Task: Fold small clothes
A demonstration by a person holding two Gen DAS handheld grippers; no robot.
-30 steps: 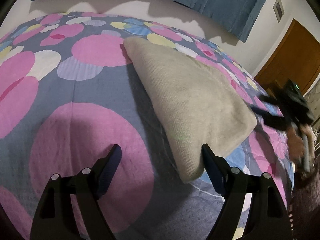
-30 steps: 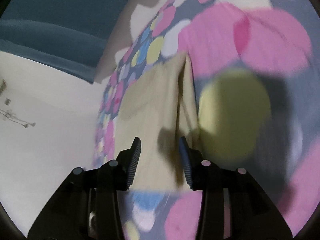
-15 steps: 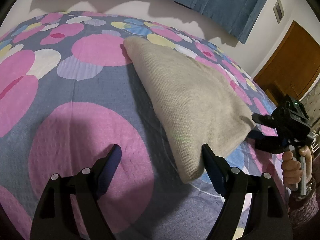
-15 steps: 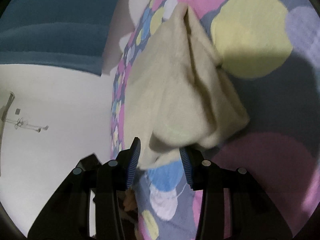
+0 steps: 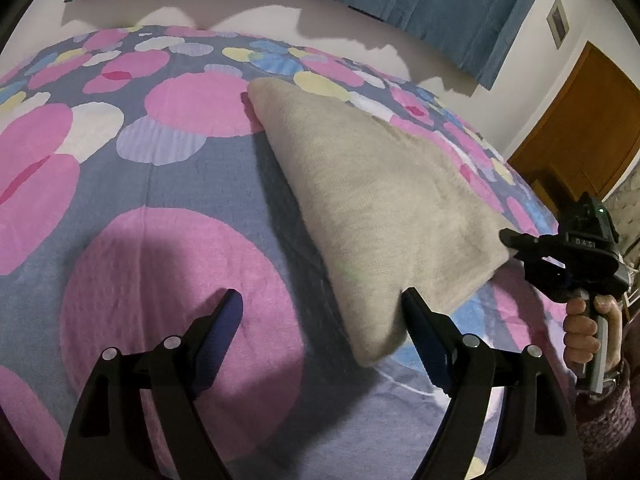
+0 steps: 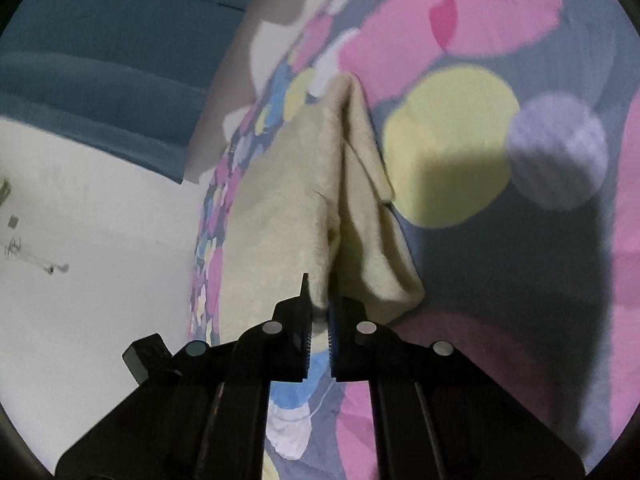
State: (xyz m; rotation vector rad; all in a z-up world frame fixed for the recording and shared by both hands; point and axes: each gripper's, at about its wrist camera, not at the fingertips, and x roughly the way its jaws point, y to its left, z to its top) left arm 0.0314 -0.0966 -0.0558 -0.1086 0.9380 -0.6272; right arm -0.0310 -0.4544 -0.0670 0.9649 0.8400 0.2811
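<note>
Right gripper clamped on the near corner of the beige cloth, probably to lift it over for a fold. Left gripper wide open and empty, with the cloth's other near corner just ahead, beside its right finger, on the bedspread.

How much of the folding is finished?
Done: the beige garment already lies folded over into a thick wedge on the bedspread. In hand: the right gripper is shut on its near corner, while the left gripper is open beside it, holding nothing. Left: probably another fold, then smoothing flat.
</note>
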